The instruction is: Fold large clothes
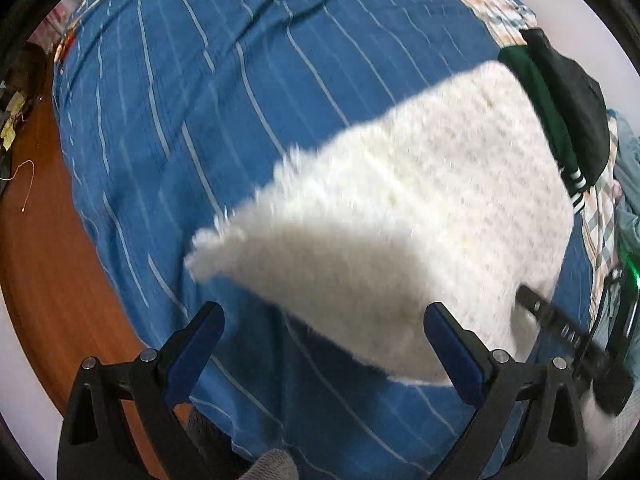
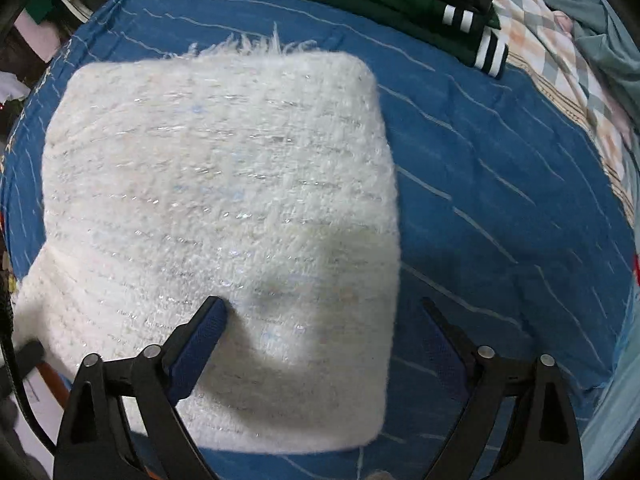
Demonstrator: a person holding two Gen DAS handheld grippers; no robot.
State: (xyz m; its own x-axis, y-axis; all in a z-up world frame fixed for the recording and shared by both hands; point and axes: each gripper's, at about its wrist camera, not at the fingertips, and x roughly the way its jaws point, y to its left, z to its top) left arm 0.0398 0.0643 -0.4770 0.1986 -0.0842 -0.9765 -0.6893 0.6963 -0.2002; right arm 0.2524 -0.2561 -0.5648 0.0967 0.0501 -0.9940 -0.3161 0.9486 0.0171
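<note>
A fluffy white knitted garment lies folded into a thick block on a blue striped bed sheet. In the right wrist view the garment fills the middle and left. My left gripper is open and empty, just above the garment's near corner. My right gripper is open and empty, hovering over the garment's right near part, its left finger over the knit. The right gripper also shows at the right edge of the left wrist view.
A folded dark green garment with white cuff stripes and a black garment lie at the far side of the bed. A checked quilt borders the sheet. Wooden floor lies left of the bed.
</note>
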